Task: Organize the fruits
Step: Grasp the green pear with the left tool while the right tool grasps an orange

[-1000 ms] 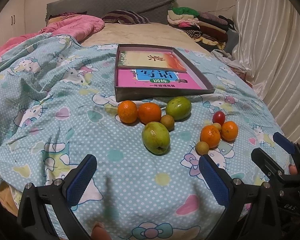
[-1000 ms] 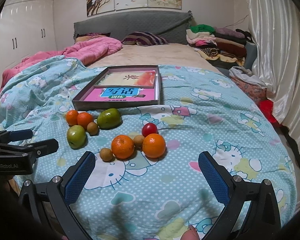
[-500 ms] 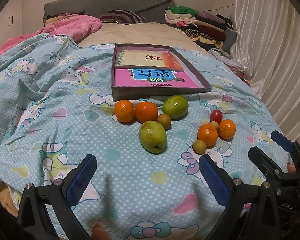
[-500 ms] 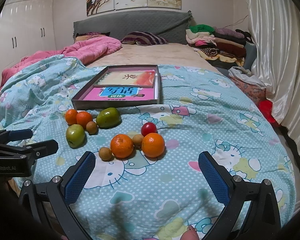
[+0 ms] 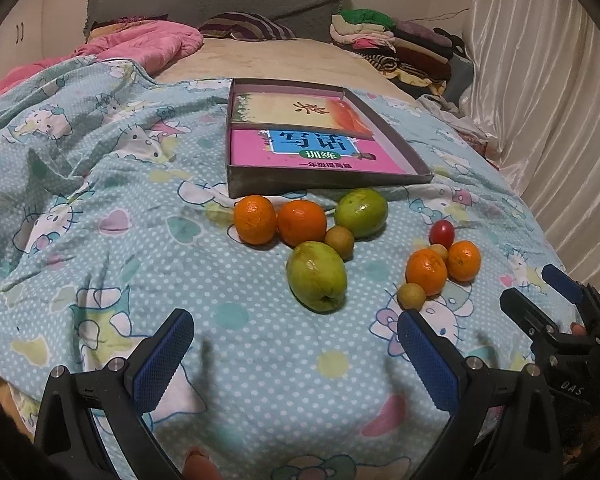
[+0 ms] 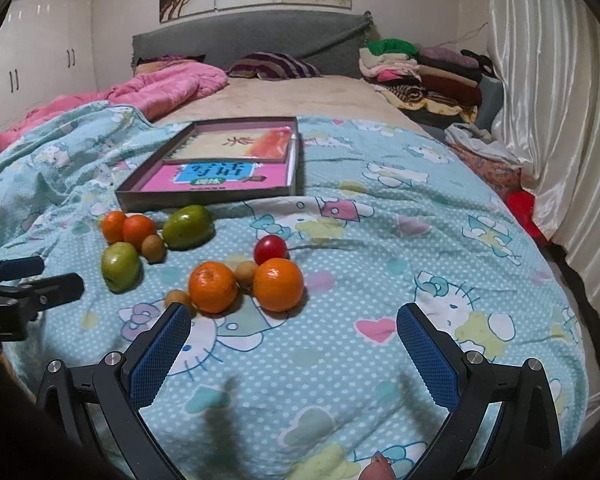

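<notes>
On the bed's blue quilt [image 5: 100,280], fruits [image 5: 316,275] lie clustered just before the shallow box [image 5: 324,176], while my left gripper [image 5: 296,354] and right gripper [image 6: 294,350] hover spread apart, empty.

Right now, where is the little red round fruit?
The small red round fruit lies on the blue patterned bedspread, at the far edge of the right-hand cluster, just behind a small tan fruit and a round orange.

- Left gripper [image 5: 288,354] hung wide apart and empty over the quilt [image 5: 100,240].
- Green fruit [image 5: 317,276] lay at its 12 o'clock.
- Box [image 5: 316,148] sat beyond.
- Right gripper [image 5: 548,300] showed at 3 o'clock.
</notes>
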